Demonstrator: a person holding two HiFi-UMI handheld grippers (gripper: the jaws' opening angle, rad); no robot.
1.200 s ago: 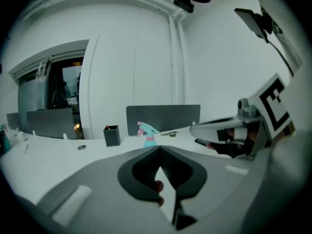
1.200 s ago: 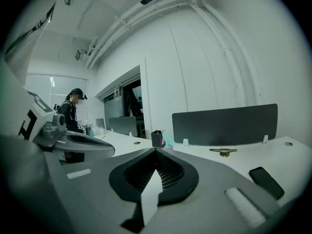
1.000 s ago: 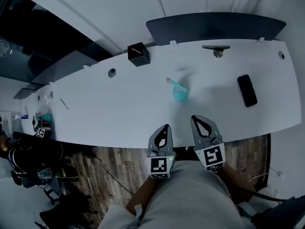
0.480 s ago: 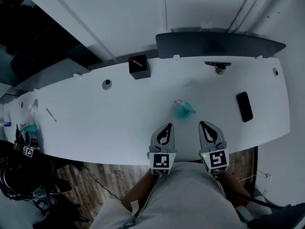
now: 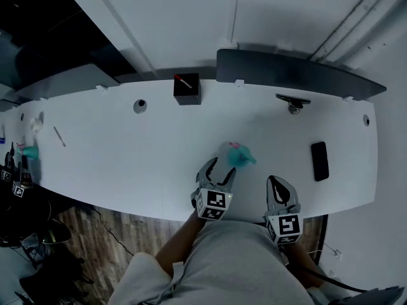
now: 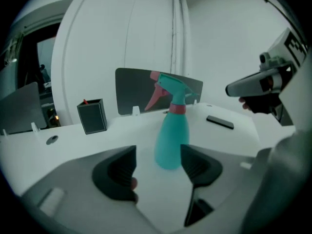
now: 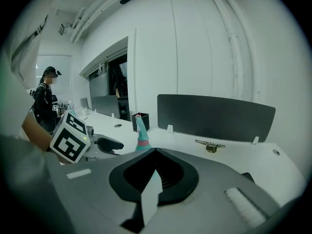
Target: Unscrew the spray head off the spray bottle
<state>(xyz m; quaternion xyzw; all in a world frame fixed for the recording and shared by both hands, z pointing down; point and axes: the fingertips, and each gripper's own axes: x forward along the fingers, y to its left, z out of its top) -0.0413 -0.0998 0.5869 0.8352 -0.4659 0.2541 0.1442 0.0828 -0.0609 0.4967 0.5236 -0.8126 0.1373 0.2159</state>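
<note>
The left gripper (image 5: 220, 168) reached out over the near edge of the white table (image 5: 127, 151). Its jaws stood apart and had just been opening, and nothing was pressed between the pads. The teal spray bottle (image 6: 170, 143) stood upright on the table straight ahead of that gap. In the left gripper view its base showed between the 2 jaw tips and touched neither. Whether it was already inside the gap or just beyond the tips was hard to judge from these angles. The spray head (image 6: 170, 87) sat on the bottle's neck above a pink collar, with its pink trigger on the side toward this gripper's left.

The right gripper (image 5: 278, 182) hung beside the left one, on its right and a little nearer the person, at the table's edge. Its jaws were closed together with nothing held between them. From this gripper the bottle stood ahead and to the left, near but apart.

A black phone (image 5: 319, 161) lay flat ahead of the right gripper and to its right. A metal bracket (image 5: 293, 102) sat farther ahead of it, near a dark divider panel (image 5: 292, 75) along the table's far edge. A black box (image 5: 187, 89) stood well ahead of the left gripper, slightly to its left. In the right gripper view, a second person (image 7: 48, 106) stood far off to the left.
</note>
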